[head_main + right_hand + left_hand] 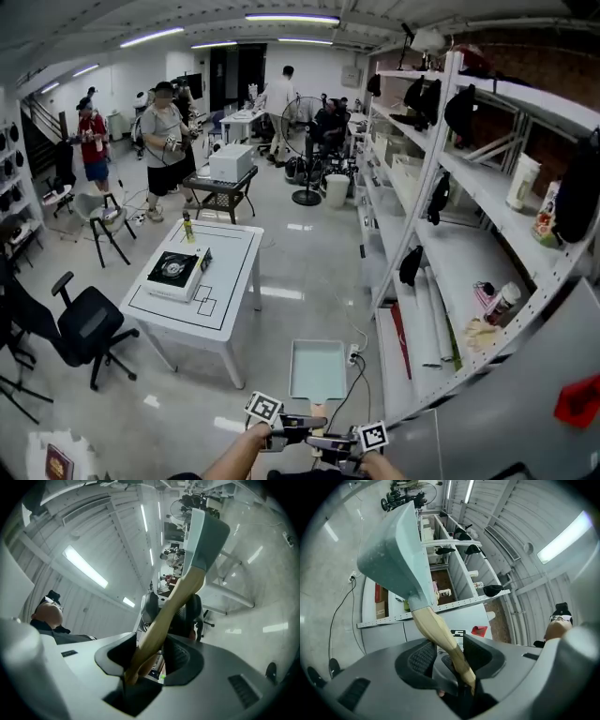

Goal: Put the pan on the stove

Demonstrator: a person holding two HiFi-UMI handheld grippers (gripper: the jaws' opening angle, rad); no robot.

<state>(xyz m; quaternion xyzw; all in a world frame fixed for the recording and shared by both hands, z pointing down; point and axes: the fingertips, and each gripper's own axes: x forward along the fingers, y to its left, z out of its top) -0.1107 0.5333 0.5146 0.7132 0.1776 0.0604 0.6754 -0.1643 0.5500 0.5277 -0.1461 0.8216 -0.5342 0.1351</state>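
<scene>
A tall white metal shelving rack (pixel 469 216) runs down the room to the right of the long white bench (pixel 230 281), with bags and bottles on its shelves. The bench stands out on the grey floor, black outlines marked on its top. Beyond its far end several people stand about among other tables and a floor fan. A black office chair (pixel 84 330) sits just off the bench's left side.

The pale teal rectangular pan with a light wooden handle (pixel 317 370) is not on the bench. It hangs in the air off the bench's near right corner, well apart from it, over the floor, with its open side up. On the left half of the bench sits the flat portable stove (pixel 174 270), a black burner plate set in a pale casing. A small yellow bottle (pixel 187 228) stands just behind it.

The person holds the pan by its handle with both tools. The left hand-held gripper (pixel 451 648) has the wooden handle running between its ribbed black pads, its jaws closed on it. The right hand-held gripper (pixel 150 651) is clamped on the same handle from the other side, the pan body rising beyond its jaws.
</scene>
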